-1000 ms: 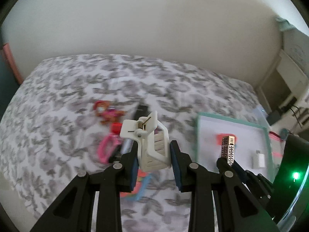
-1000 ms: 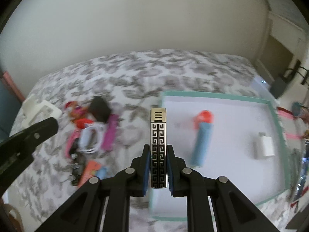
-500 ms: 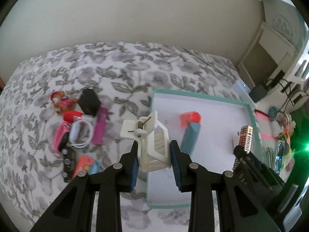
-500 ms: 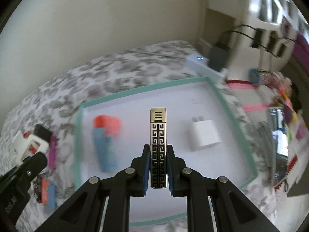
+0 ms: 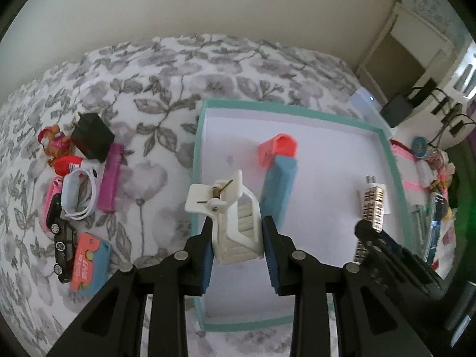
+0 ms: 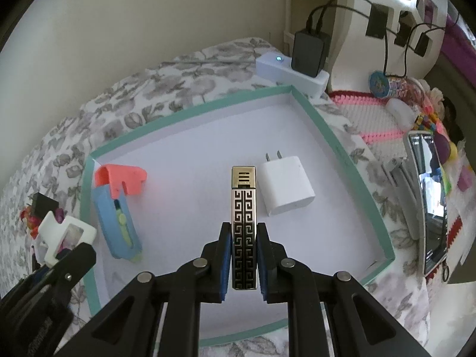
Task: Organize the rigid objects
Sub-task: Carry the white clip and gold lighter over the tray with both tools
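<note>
- Since a second ago both views have swung from the loose pile over to the teal-rimmed tray (image 5: 389, 160), which now fills the middle of each frame; the two grips look unchanged.
- Far left of the left wrist view: a cluster on the floral bedspread (image 5: 166, 95) — a black block (image 5: 92, 136), a purple stick (image 5: 110, 178), a coiled white cable (image 5: 78, 193), a toy car (image 5: 63, 250) and a coral card (image 5: 87, 260), close-packed and partly touching.
- Between that cluster and the tray's left rim lies a strip of bare bedspread.
- Centre: the left gripper (image 5: 238, 255) is clamped on a white spring clip (image 5: 229, 217), blue pads pressing its ribbed sides, its hinge end pointing up-frame over the tray's left rim.
- Just right of it, inside the tray, lies a blue utility knife with a coral cap (image 5: 279, 175), flat, running up-frame.
- The tray's white floor is open between knife and charger and along the lower rim.
- In the right wrist view the right gripper (image 6: 244, 264) is closed tight on a slim lighter (image 6: 244, 205), black-and-silver key pattern with a gold top, upright above the tray's middle.
- Just right of the lighter, a white plug charger (image 6: 287, 189) lies flat, prongs up-frame.
- Beyond the tray's right rim: a pink mat (image 6: 372, 119) and a phone (image 6: 428, 196), near the rim.
</note>
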Tool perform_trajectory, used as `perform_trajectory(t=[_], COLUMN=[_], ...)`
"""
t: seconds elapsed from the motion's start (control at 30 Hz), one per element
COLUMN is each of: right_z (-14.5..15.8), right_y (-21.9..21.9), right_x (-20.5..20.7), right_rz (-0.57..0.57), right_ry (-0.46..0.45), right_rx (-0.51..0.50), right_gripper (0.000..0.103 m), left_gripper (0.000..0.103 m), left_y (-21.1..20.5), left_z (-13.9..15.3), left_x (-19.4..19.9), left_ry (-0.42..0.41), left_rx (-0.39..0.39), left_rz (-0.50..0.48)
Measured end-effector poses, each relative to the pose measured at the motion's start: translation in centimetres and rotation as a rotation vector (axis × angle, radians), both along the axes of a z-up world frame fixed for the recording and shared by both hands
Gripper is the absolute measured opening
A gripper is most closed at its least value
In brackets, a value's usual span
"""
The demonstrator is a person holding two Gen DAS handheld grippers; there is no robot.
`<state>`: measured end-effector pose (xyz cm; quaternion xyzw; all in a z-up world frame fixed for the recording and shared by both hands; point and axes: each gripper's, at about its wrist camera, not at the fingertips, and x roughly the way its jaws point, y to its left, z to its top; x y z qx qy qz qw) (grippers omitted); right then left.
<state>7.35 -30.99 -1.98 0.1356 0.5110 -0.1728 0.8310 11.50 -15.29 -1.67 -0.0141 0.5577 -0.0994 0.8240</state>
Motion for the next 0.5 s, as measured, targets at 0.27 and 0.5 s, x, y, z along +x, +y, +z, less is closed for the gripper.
perform_trajectory(t=[0.27, 0.5], right_z=[-1.2, -2.3], right_y=[0.3, 1.0], right_x=[0.5, 1.2], right_rz=[0.021, 0.056], right_ry=[0.034, 0.058], right_rx=[0.003, 0.004], right_gripper=[0.017, 0.017], left_gripper=[0.032, 0.032], left_y=[0.6, -0.3], left_z=[-2.4, -2.7], left_x=[1.7, 2.7], left_ry=[0.003, -0.072], left_rx=[-0.012, 0.046], left_rz=[0.011, -0.008])
